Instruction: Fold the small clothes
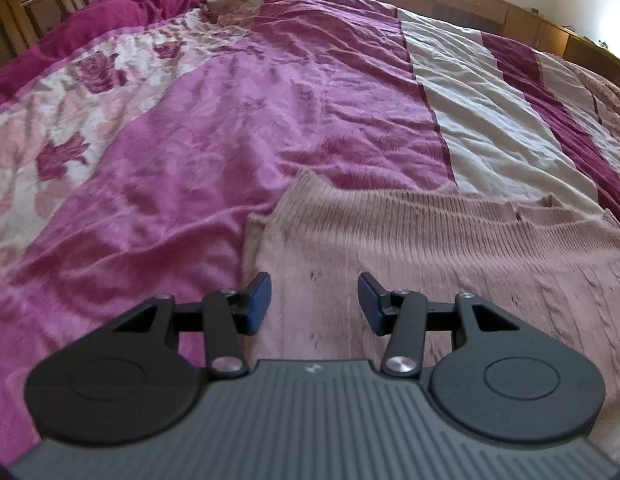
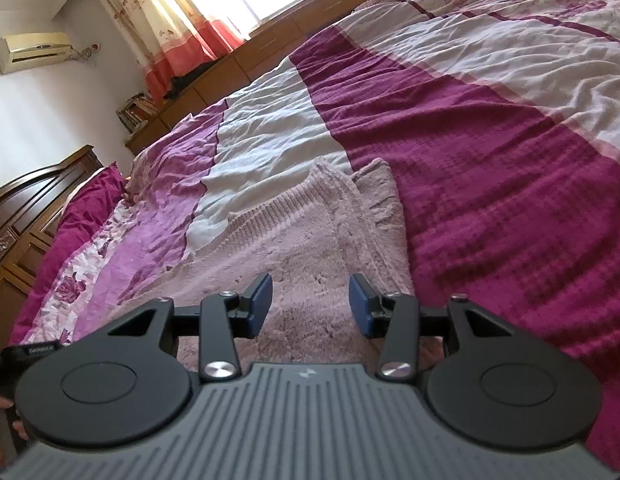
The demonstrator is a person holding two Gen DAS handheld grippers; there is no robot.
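Pale pink ribbed knit sweater [image 1: 430, 248] spread on magenta and cream striped bedspread [image 1: 229, 120], left gripper [image 1: 314, 304] and right gripper [image 2: 310, 304] held above it, jaws wide, nothing gripped.

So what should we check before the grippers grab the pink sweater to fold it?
1. Left gripper open and holding nothing: ok.
2. Right gripper open and holding nothing: ok.
3. Pink sweater lying on the bedspread: ok.
4. Sweater smooth and flat: not ok, its far edge is bunched in the right wrist view.
5. Both grippers over the sweater: ok.
6. Whole sweater in view, sleeves included: cannot tell, the grippers hide the near part.
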